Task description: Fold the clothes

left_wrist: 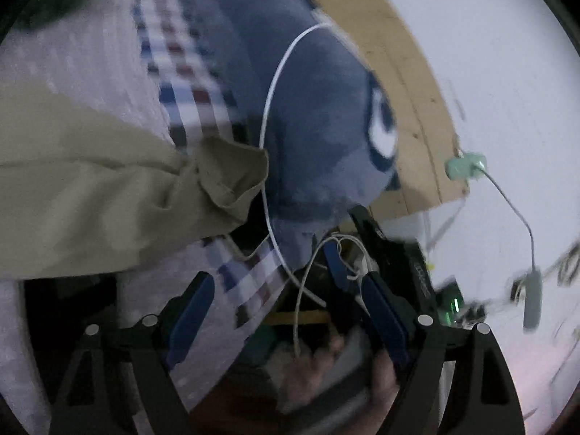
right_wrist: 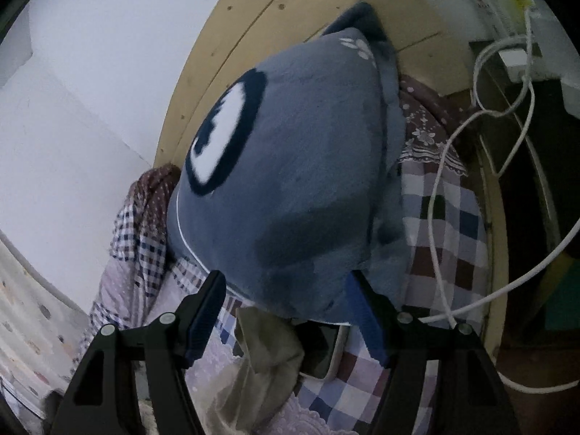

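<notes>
While both grippers' jaws stand apart, left gripper [left_wrist: 286, 301] near khaki garment [left_wrist: 108, 199], right gripper [right_wrist: 286, 308] before blue plush [right_wrist: 290, 181]

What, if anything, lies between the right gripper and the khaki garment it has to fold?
Nothing visible blocks it. In the right wrist view the open right gripper has the khaki garment just below, between its fingers. The big blue plush toy sits just beyond, and a white cable trails to the right.
</notes>
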